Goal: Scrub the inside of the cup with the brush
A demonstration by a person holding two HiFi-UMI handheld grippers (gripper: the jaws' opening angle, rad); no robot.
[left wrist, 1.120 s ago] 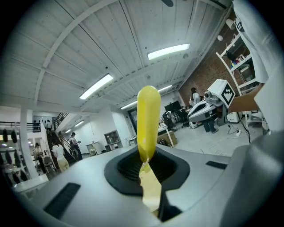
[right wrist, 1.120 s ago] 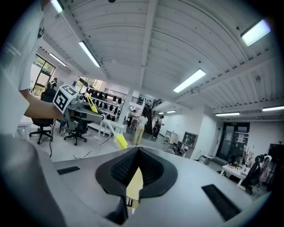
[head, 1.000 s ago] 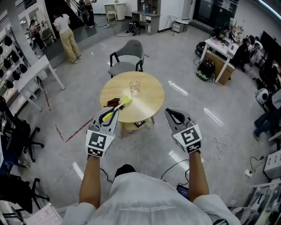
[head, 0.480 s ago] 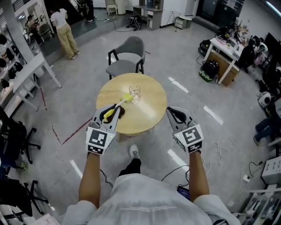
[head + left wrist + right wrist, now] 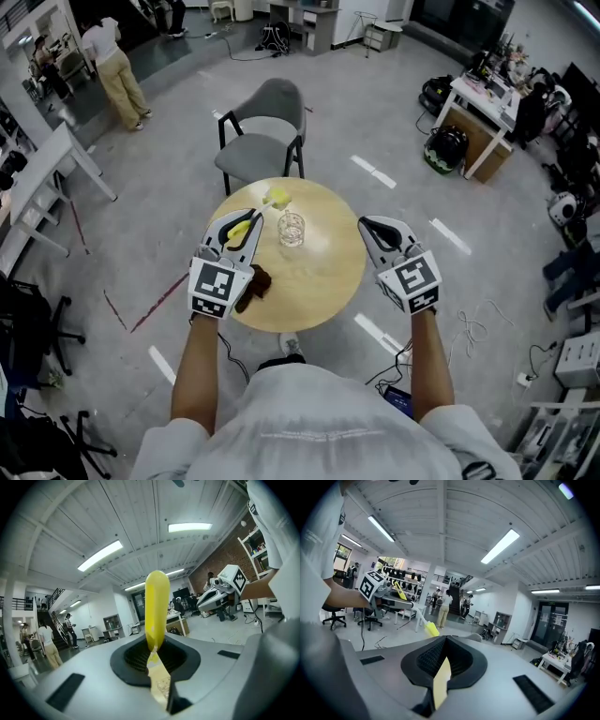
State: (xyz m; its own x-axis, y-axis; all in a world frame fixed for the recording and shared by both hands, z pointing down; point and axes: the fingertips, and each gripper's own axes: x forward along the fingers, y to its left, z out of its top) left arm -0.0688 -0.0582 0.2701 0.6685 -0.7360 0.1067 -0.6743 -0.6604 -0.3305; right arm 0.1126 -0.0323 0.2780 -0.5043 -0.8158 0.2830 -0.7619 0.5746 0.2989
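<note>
**Brush in left gripper, head just past the cup, not yet inside**

Left gripper [image 5: 246,223] is clamped on the yellow handle of the brush [image 5: 277,197]. The left gripper view shows the jaws closed tight on it, with the handle sticking straight out. Right gripper [image 5: 367,226] has its jaws fully together and holds nothing. It hovers over the right edge of the worktop [image 5: 328,281].

The cup [image 5: 292,228] stands upright near the middle of the round wooden worktop, between the two grippers and closer to the left one. It is clear glass with a patterned wall, mouth up. I can't tell if anything is in it.

Key relation: the brush's long axis runs forward and a bit right from the left gripper. Its yellow head ends up beyond the cup and just to the cup's left, near the far rim of the worktop. The head is beside the cup, not over its mouth and not touching it. Likely next the head has to come back and rightward, with the handle tipping up so the bristles drop through the mouth. The right gripper is free and could steady the cup, which looks light and could slide or tip under scrubbing.

A dark brown lump [image 5: 255,281] lies on the worktop by the left gripper, and a grey chair [image 5: 267,112] stands beyond.
</note>
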